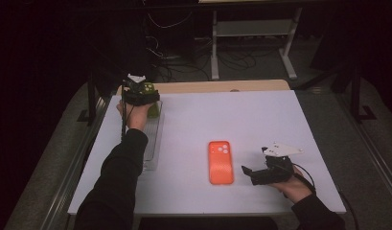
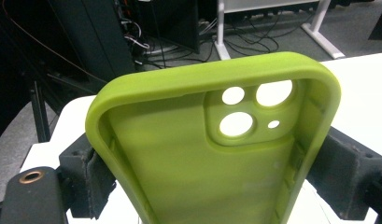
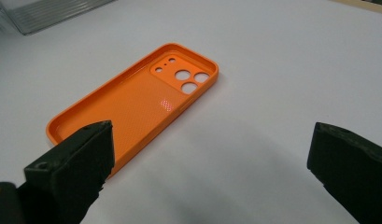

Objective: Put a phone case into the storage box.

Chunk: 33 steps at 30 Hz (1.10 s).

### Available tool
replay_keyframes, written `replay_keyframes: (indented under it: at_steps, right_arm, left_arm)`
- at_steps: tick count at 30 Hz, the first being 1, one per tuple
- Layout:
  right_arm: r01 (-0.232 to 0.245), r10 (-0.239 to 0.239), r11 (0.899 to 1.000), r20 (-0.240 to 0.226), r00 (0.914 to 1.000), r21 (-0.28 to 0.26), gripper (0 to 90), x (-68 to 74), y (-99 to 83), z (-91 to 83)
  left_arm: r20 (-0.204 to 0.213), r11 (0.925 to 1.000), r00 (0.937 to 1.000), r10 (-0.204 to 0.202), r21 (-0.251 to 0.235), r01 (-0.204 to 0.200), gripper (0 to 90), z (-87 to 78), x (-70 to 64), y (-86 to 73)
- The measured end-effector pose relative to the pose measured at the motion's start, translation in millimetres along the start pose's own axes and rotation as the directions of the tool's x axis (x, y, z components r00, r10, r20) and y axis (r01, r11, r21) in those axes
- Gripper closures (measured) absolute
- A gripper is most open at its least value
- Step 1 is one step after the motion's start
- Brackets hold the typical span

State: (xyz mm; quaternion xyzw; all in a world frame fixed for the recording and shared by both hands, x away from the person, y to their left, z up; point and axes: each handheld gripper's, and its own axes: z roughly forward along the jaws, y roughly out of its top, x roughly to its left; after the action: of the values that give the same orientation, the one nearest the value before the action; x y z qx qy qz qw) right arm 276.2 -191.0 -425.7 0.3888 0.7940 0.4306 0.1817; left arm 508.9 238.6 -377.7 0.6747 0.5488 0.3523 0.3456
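A green phone case (image 2: 198, 154) is clamped by its two long sides between my left gripper's jaws, its hollow side and camera holes facing the camera. In the high view the left gripper (image 1: 146, 99) holds the green phone case (image 1: 149, 89) up over the far left of the table, above a clear tray (image 1: 153, 139). An orange phone case (image 1: 220, 161) lies hollow side up in the middle of the white table (image 1: 260, 120). My right gripper (image 1: 247, 173) stands open just right of it, low over the table; the orange phone case (image 3: 137, 100) lies ahead of its left jaw.
The clear ribbed tray runs along the table's left edge, and its corner (image 3: 48, 11) shows at the top left of the right gripper view. Beyond the table's far edge are a dark floor, cables and white desk legs (image 1: 215, 52).
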Motion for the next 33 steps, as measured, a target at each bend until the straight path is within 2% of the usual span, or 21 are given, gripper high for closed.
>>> replay_keyframes:
  at_steps: [7,12,17,20,22,23,24,25,26,27,28,30,33]
  right_arm:
    - [0.0,0.0,1.0,0.002,1.0,-0.005,0.0,-0.2,0.1,-0.8]
    - [0.0,0.0,1.0,0.003,1.0,-0.006,0.0,-0.5,0.1,-0.9]
    - [-0.004,0.004,1.0,0.001,1.0,0.004,0.0,0.7,0.2,-1.0]
    - [-0.006,0.006,1.0,-0.001,1.0,0.004,0.0,0.9,0.2,-0.8]
    - [0.004,-0.004,1.0,0.001,1.0,-0.004,0.0,0.3,0.3,-0.4]
    - [-0.005,0.005,1.0,-0.003,1.0,0.003,0.0,1.1,0.2,-0.7]
    - [-0.009,0.009,1.0,-0.003,1.0,0.006,0.0,1.4,0.2,-0.8]
    - [-0.005,0.005,1.0,-0.002,1.0,0.005,0.0,1.3,0.3,-0.7]
    - [-0.005,0.005,1.0,-0.003,1.0,0.005,0.0,1.4,0.3,-0.7]
    - [-0.004,0.004,1.0,-0.003,1.0,0.005,0.0,1.2,0.4,-0.6]
    - [0.008,-0.008,1.0,0.0,1.0,-0.001,0.0,0.2,0.4,-0.1]
    - [0.003,-0.003,1.0,0.002,1.0,-0.003,0.0,-0.5,0.9,0.4]
    - [0.003,-0.003,1.0,0.003,1.0,0.0,0.0,-1.6,0.8,1.2]
  left_arm:
    - [-0.018,0.9999,0.9998,0.011,0.009,-0.011,12.1,5.2,-2.3,-2.8]
    - [-0.007,0.9998,0.9999,0.014,0.015,-0.013,11.3,6.8,-1.9,-3.0]
    - [-0.002,0.9997,1.0,-0.007,0.024,0.007,1.7,7.9,0.7,-3.9]
    - [0.006,0.9998,1.0,-0.002,0.022,0.002,0.0,6.0,3.5,-2.8]
    - [0.009,0.9997,0.9998,-0.018,0.015,0.018,0.0,4.7,4.6,-2.1]
    - [0.009,0.9996,0.9997,-0.022,0.017,0.022,0.0,3.9,4.9,-1.9]
    - [0.018,0.9996,0.9998,-0.012,0.028,0.011,0.0,2.2,7.5,-1.4]
    - [0.025,0.9993,0.9994,-0.024,0.028,0.024,0.0,1.3,7.9,-1.3]
    - [0.032,0.9989,0.9994,-0.012,0.045,0.011,0.0,-2.0,9.5,-0.8]
    - [0.039,0.999,0.999,-0.02,0.039,0.019,0.0,-3.0,9.1,-0.8]
    - [0.055,0.9981,0.9985,-0.007,0.061,0.004,0.0,-7.1,11.1,-0.3]
    - [0.084,0.9982,0.9963,-0.016,0.059,0.011,0.0,-13.3,12.6,-0.5]
    - [0.127,0.9964,0.9919,-0.002,0.084,-0.008,0.0,-24.1,14.3,-2.1]
